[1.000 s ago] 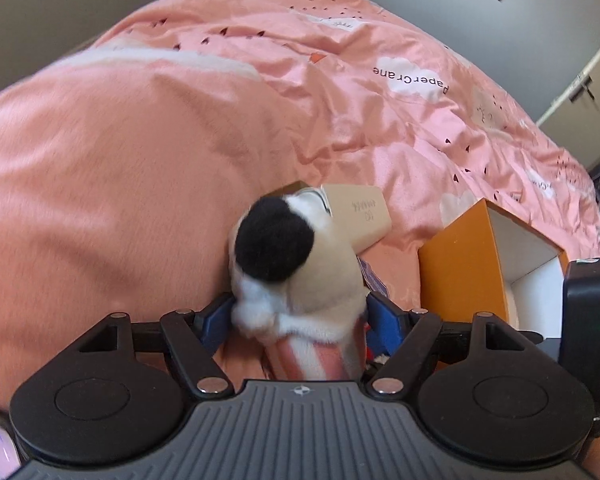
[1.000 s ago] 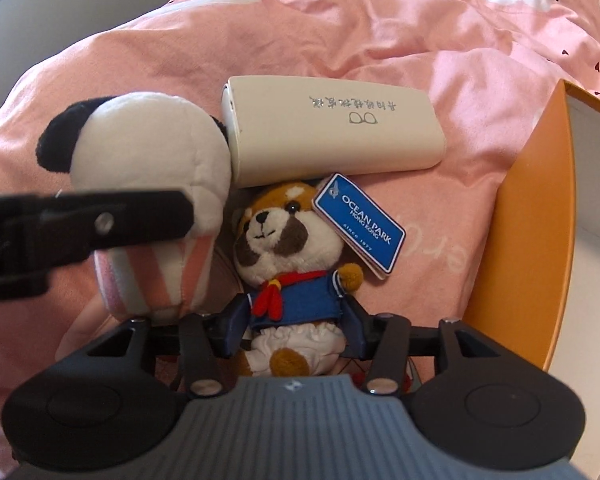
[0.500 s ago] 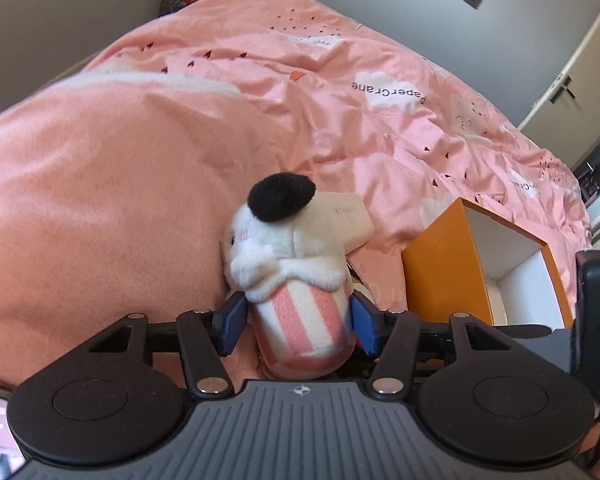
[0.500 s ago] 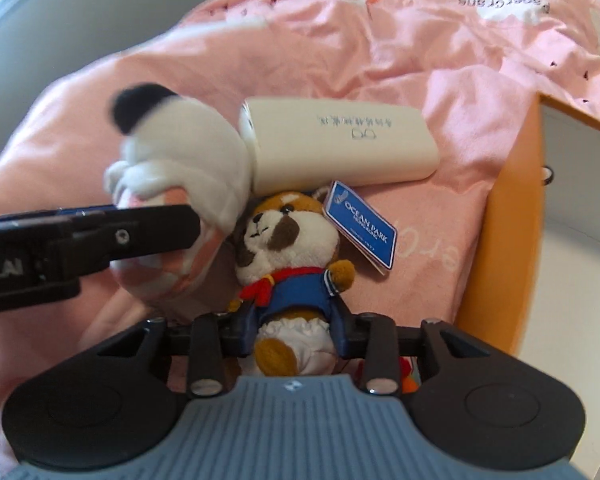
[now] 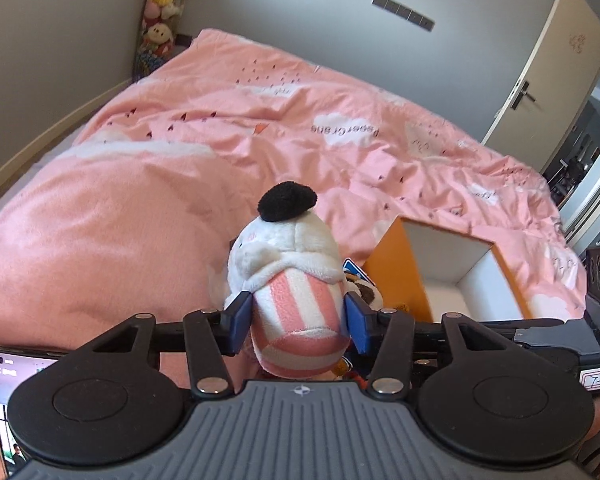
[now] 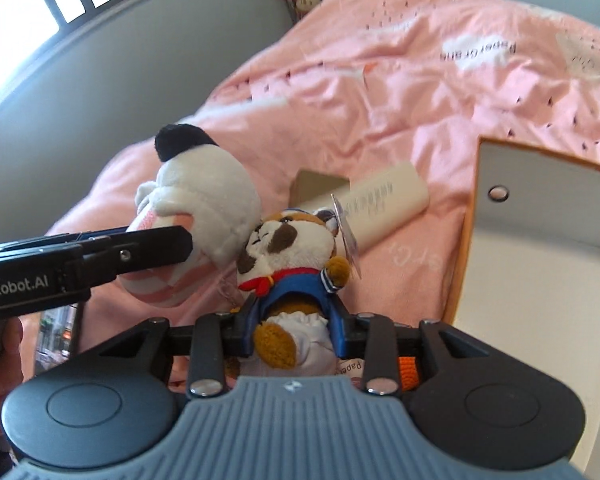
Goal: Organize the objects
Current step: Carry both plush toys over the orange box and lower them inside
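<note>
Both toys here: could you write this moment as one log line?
left gripper: closing on striped plush | right gripper: shut on sailor plush | orange box: open | cream case: on bed

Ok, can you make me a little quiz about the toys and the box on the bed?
1. True or false: the left gripper is holding the striped plush toy.
2. Which toy is in the right gripper? A) a yellow duck B) the brown and white plush in a blue outfit C) a toy car
3. Fill in: the orange box on the pink blanket is white inside and its top is ____.

Key: 1 true. 2 B. 3 open.
</note>
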The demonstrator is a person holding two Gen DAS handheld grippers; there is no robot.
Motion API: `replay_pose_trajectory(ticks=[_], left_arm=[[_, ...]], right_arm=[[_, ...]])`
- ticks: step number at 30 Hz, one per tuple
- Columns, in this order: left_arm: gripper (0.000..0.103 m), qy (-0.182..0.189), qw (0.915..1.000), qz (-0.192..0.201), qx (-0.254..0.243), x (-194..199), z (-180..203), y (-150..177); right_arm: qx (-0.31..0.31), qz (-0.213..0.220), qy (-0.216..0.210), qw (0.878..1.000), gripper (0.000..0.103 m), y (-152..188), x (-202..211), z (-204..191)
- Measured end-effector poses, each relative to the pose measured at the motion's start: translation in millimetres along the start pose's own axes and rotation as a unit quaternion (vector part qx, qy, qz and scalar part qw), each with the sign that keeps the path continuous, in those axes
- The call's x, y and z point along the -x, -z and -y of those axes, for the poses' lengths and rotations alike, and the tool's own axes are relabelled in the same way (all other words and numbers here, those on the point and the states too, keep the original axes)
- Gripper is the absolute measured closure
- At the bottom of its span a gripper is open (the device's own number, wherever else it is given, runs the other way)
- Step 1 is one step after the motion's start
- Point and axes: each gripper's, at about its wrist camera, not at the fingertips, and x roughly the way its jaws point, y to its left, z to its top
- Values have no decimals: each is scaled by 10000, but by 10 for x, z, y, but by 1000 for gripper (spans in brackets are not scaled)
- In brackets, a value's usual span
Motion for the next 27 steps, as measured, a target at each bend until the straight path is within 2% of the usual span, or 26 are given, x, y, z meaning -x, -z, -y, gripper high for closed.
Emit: replay_pose_trajectory(ticks=[4,8,13,16,19,23,25,27], left_arm=[[46,184,9994,211,-197,137,185,-40],[46,538,9973,253,-440,159,459,-51],[46,796,9893,195,-1208,67,973,44],[46,813,9789,-90,-1873,-113,1292,194],[46,640,9649,-374,-2518,-326,1551,393],[46,252,9360,-266,-3501,-439,1848,665],[46,209,9245,-289,-3795,-474,1961,731],[46,349,9205,-516,-3857,-553,2023,761]], right_arm=[[-125,404,165,9990,66,45,345,74],[-391,767,482,9951,66,144,708,251],[-1025,1015,1057,9839,66,393,1092,625],[-1383,936,1357,9766,66,573,1196,858],[-1666,720,1543,9712,66,720,1177,1061],[-1956,465,1683,9650,66,879,1102,1289],[-2067,391,1669,9633,66,917,1056,1376],[-2128,354,1611,9631,66,935,1017,1446]])
